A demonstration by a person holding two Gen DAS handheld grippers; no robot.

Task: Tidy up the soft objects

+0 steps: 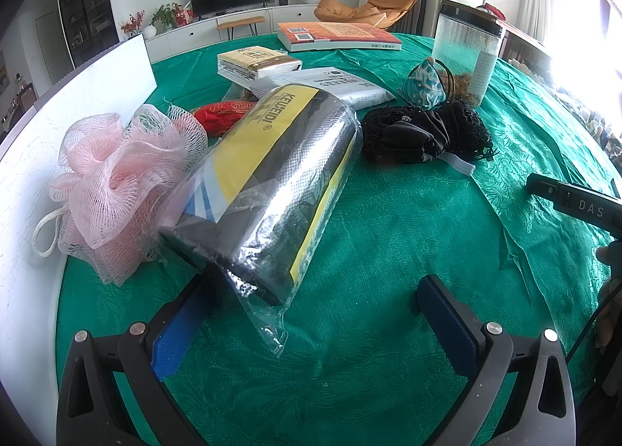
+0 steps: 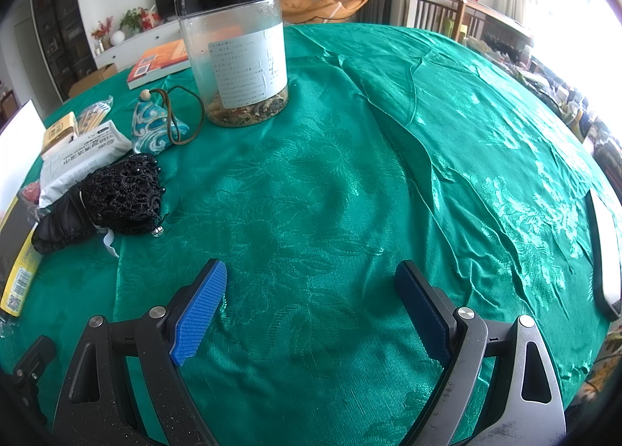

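A pink mesh bath sponge (image 1: pixel 116 182) lies at the left on the green tablecloth (image 1: pixel 388 232). Beside it lies a silver and yellow packaged roll (image 1: pixel 272 174) in clear plastic. My left gripper (image 1: pixel 315 290) stands open just in front of the roll's near end, its left pad close to the wrapper. Black lace cloth (image 1: pixel 423 133) and a small blue patterned pouch (image 1: pixel 423 86) lie further back; both also show in the right wrist view, lace cloth (image 2: pixel 116 193) and pouch (image 2: pixel 155 127). My right gripper (image 2: pixel 311 279) is open over bare cloth, holding nothing.
A clear jar with a black lid (image 2: pixel 237 53) stands mid-table. A book (image 1: pixel 338 36), tissue packs (image 1: pixel 256 61), a white packet (image 1: pixel 330 86) and a red item (image 1: pixel 221 114) lie behind the roll. A white board (image 1: pixel 58 115) borders the left. A dark-rimmed object (image 2: pixel 602 251) lies at the right edge.
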